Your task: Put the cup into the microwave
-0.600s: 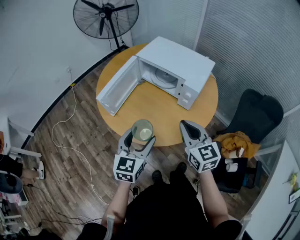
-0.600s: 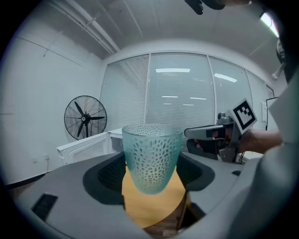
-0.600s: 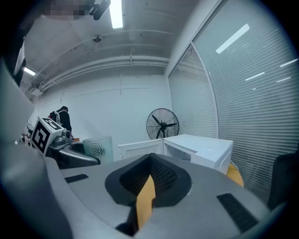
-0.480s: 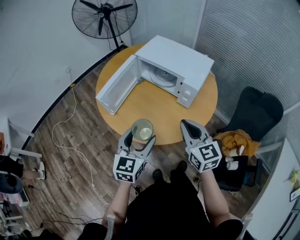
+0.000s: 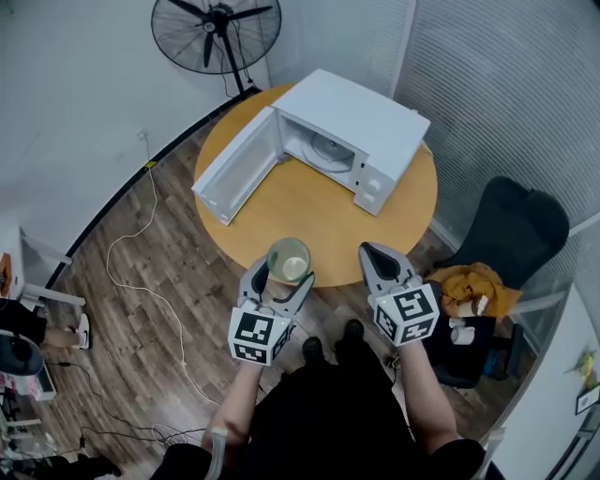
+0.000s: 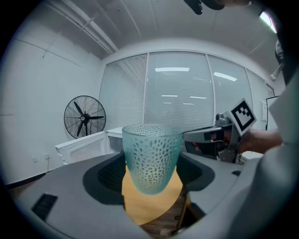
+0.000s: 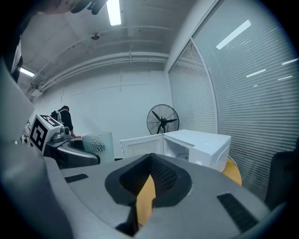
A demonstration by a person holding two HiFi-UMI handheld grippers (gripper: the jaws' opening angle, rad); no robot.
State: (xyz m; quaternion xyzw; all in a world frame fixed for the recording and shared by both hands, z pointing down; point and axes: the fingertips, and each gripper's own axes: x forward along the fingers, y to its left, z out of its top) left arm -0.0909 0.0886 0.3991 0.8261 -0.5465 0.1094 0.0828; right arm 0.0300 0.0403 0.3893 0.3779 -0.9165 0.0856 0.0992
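A frosted, pale green glass cup (image 5: 288, 261) stands upright between the jaws of my left gripper (image 5: 284, 274), which is shut on it just off the near edge of the round wooden table (image 5: 309, 220). In the left gripper view the cup (image 6: 150, 156) fills the gap between the pads. The white microwave (image 5: 361, 122) sits at the table's far side with its door (image 5: 234, 173) swung wide open and the turntable showing inside. My right gripper (image 5: 373, 255) hovers beside the cup to the right, jaws together and holding nothing.
A standing fan (image 5: 216, 28) is behind the table by the wall. A black chair (image 5: 511, 234) with an orange cloth (image 5: 478, 286) stands at the right. A white cable (image 5: 141, 272) trails over the wooden floor at the left.
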